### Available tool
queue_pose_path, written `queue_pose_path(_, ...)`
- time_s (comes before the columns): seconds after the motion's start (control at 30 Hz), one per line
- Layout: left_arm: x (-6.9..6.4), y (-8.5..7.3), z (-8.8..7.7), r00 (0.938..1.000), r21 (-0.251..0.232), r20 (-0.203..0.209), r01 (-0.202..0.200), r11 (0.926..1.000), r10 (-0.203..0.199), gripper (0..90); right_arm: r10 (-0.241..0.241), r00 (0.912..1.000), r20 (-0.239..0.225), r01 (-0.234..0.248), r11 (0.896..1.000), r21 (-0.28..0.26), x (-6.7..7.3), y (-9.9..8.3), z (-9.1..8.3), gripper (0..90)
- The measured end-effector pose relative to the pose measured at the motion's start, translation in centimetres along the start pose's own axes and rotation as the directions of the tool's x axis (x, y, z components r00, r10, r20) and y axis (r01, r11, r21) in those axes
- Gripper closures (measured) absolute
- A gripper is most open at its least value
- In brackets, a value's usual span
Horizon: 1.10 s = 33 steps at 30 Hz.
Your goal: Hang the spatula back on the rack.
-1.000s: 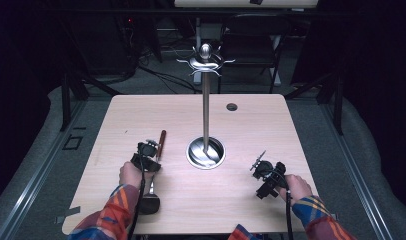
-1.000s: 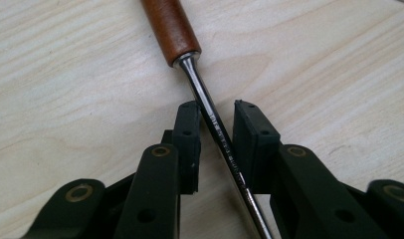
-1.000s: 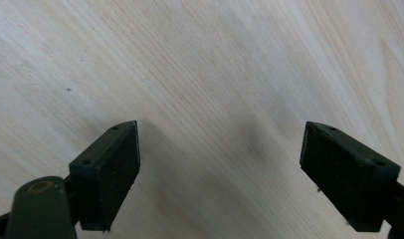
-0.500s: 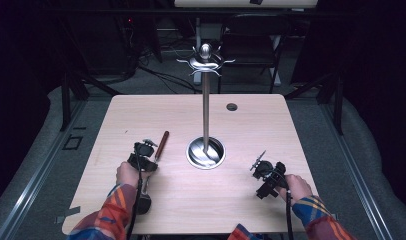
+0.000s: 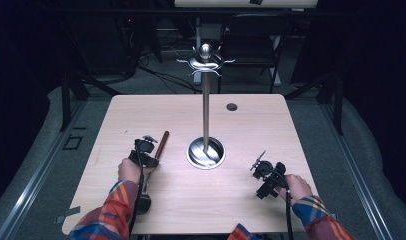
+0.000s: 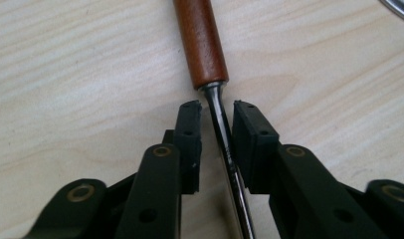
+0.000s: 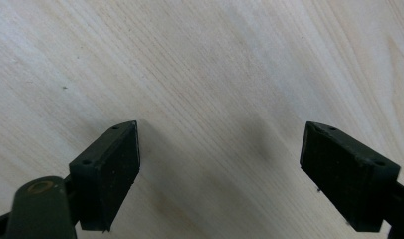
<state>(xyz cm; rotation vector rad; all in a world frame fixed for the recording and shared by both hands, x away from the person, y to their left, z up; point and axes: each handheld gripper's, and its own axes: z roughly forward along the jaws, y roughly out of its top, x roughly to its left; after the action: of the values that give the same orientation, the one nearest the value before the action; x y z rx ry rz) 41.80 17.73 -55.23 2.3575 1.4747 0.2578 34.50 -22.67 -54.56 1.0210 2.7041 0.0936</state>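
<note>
Two hand-held grippers are showing in the high view, both working over a pale wooden table [image 5: 141,115]. Left gripper [image 5: 149,139], at lower left of centre, is lying over the metal end of a wooden-handled utensil [image 5: 161,144], whose brown handle is pointing up and to the right, away from the person. Right gripper [image 5: 258,163], at lower right, is sitting well apart from the utensil, with nothing between its tips. Standing at mid-frame is a tall metal hook stand [image 5: 206,105], its round base just to the right of the handle and its crown of hooks rising past the table's far edge. A small dark round hole [image 5: 232,106] is sitting near the far edge, right of the pole.

Left gripper view: the left gripper [image 6: 216,130] is straddling the utensil's shiny metal shank [image 6: 221,124], jaws narrowed close on either side of it, with thin gaps showing beside both pads, so not clamping. The wooden handle [image 6: 200,42] is running to the top of the frame, flat on the tabletop [image 6: 65,74].

Right gripper view: the right gripper [image 7: 220,149] is hanging with jaws spread wide, released, over bare wood grain [image 7: 215,64].
</note>
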Motion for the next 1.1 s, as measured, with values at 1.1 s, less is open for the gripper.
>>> queue_pose_path(1.1,-0.1,-2.2,-9.0,0.9896,-0.461,0.133,0.111,0.8804,-0.055,84.0,-0.005,0.9999,0.009,0.005,1.0,-0.007,0.2,-0.3,-0.5,15.6)
